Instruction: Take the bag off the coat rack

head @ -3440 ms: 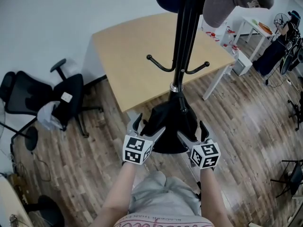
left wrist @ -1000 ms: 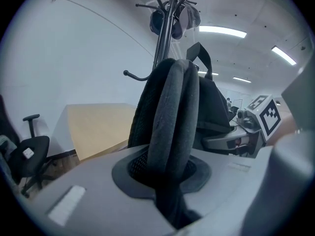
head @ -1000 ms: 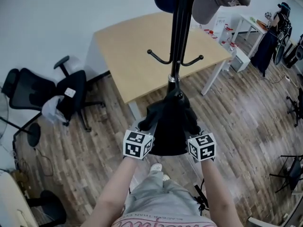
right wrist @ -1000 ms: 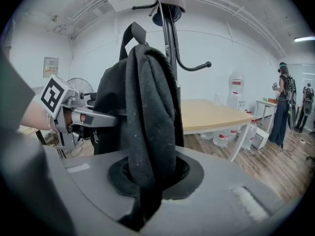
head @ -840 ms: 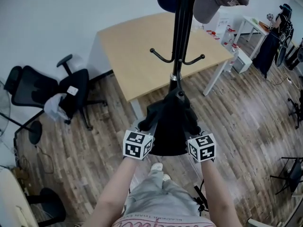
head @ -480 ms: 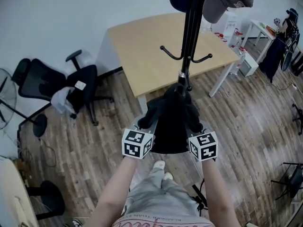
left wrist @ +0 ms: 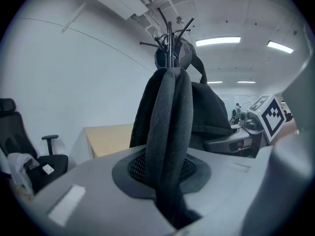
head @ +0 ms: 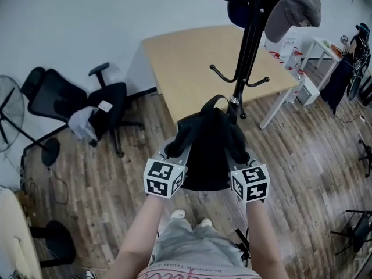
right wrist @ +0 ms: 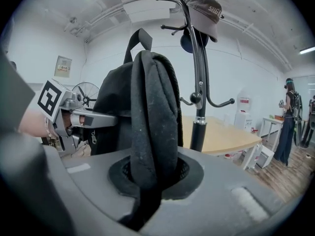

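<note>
A black bag [head: 208, 150] hangs between my two grippers, just in front of the black coat rack [head: 250, 45]. My left gripper [head: 174, 151] is shut on one shoulder strap [left wrist: 166, 132]. The right gripper [head: 241, 154] is shut on the other strap [right wrist: 150, 127]. In the right gripper view the bag [right wrist: 118, 107] stands left of the rack pole [right wrist: 198, 117], apart from it. The bag's top loop [head: 214, 101] sits below the rack's lower hooks [head: 220, 73] and touches neither. In the left gripper view the bag [left wrist: 197, 112] hides the pole.
A grey cap [head: 296, 4] and a dark item hang on the rack's upper hooks. A light wooden table [head: 192, 63] stands behind the rack. A black office chair [head: 75, 106] and a fan [head: 7, 118] are at the left. A person [right wrist: 289, 122] stands far right.
Both grippers have gone from open beside the bag low on the rack to shut on its straps. The bag has risen and come toward me; the rack has slid right in view.
</note>
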A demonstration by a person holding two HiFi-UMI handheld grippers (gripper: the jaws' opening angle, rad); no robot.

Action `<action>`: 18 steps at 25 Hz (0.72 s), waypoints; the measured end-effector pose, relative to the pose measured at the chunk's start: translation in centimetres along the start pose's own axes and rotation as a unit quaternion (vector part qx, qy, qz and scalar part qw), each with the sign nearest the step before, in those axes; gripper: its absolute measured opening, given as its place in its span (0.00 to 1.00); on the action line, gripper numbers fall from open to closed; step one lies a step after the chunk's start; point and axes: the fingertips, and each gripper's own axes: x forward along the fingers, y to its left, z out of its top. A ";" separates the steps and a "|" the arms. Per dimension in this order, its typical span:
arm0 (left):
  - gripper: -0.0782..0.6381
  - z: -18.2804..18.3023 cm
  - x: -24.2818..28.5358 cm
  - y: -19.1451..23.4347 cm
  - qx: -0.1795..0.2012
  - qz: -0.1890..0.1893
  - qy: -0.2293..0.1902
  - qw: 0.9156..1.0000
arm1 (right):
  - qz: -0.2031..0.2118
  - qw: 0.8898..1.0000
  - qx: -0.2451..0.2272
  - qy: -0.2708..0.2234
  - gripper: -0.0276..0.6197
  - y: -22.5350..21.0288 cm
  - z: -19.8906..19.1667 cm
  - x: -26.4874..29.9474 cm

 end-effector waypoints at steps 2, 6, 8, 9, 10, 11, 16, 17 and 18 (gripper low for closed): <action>0.22 1.0 -0.5 0.9 0.004 0.006 -0.009 1.000 | 0.000 1.000 -0.006 -0.007 0.10 0.6 1.4 0.3; 0.22 3.3 -1.5 2.8 0.014 0.006 -0.027 1.000 | -0.008 1.000 -0.019 -0.023 0.10 1.8 4.3 1.0; 0.22 4.6 -2.0 3.7 0.022 0.006 -0.038 0.999 | -0.008 0.999 -0.025 -0.032 0.10 2.4 5.7 1.3; 0.22 5.1 -2.3 4.2 0.027 0.007 -0.044 0.999 | -0.007 0.999 -0.028 -0.037 0.10 2.8 6.3 1.5; 0.22 5.7 -2.6 4.6 0.031 0.008 -0.049 0.998 | -0.006 0.999 -0.032 -0.042 0.10 3.1 7.0 1.7; 0.22 6.3 -2.8 5.0 0.035 0.010 -0.055 0.998 | -0.005 0.998 -0.035 -0.047 0.10 3.3 7.6 1.9; 0.22 9.1 -4.0 6.8 0.050 0.022 -0.080 0.995 | 0.001 0.997 -0.040 -0.069 0.10 4.4 10.7 2.6; 0.22 9.6 -4.2 7.1 0.053 0.025 -0.085 0.995 | 0.002 0.996 -0.043 -0.073 0.10 4.7 11.3 2.7; 0.22 10.2 -4.5 7.4 0.055 0.028 -0.090 0.994 | 0.002 0.996 -0.046 -0.078 0.10 4.9 11.9 2.8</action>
